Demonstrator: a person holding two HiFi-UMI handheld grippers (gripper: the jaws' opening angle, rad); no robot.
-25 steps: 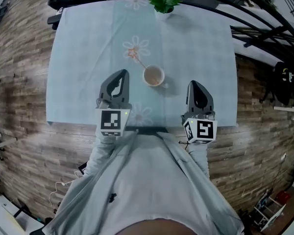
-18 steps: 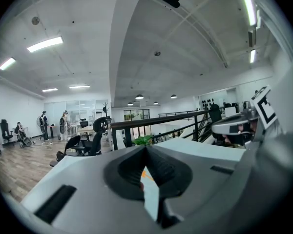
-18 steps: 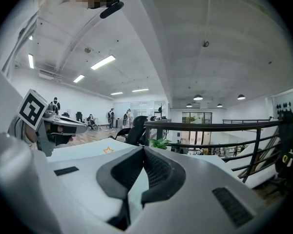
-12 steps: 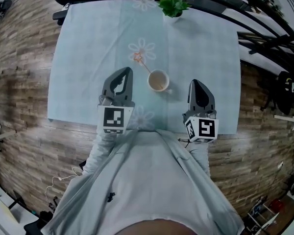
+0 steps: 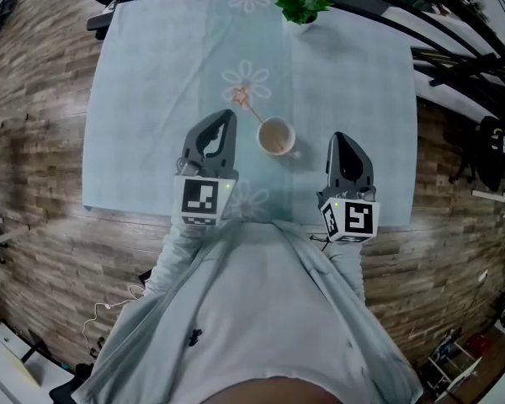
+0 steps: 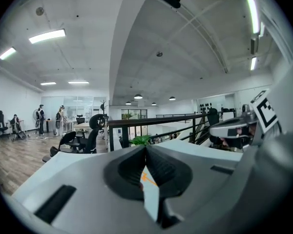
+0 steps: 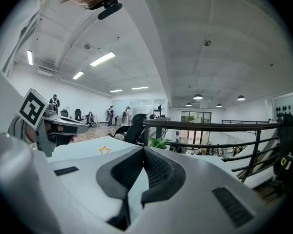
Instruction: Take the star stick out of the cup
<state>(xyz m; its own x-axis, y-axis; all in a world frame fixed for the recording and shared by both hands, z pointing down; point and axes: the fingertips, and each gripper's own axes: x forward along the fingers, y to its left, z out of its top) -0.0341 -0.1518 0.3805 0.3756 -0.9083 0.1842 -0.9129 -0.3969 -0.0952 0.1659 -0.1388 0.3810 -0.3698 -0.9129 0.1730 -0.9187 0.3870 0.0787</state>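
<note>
A cream cup (image 5: pixel 276 135) stands on the pale blue tablecloth (image 5: pixel 143 99). The star stick leans out of it to the upper left, and its orange star (image 5: pixel 241 97) hangs over a printed flower. My left gripper (image 5: pixel 226 115) hovers just left of the cup, shut and empty. The star (image 6: pixel 145 178) shows only as an orange sliver behind its jaws. My right gripper (image 5: pixel 340 136) is to the right of the cup, also shut with nothing in it. In the right gripper view the star (image 7: pixel 104 150) stands to the left of the jaws.
A small potted plant (image 5: pixel 301 5) stands at the table's far edge. The table's near edge (image 5: pixel 261 220) runs just under both grippers. A black railing (image 7: pixel 219 126) and office chairs lie beyond the table. Wood floor surrounds the table.
Both grippers have edged forward over the table and now sit level with the cup. Their jaws have stayed shut. Cup and stick have not moved.
</note>
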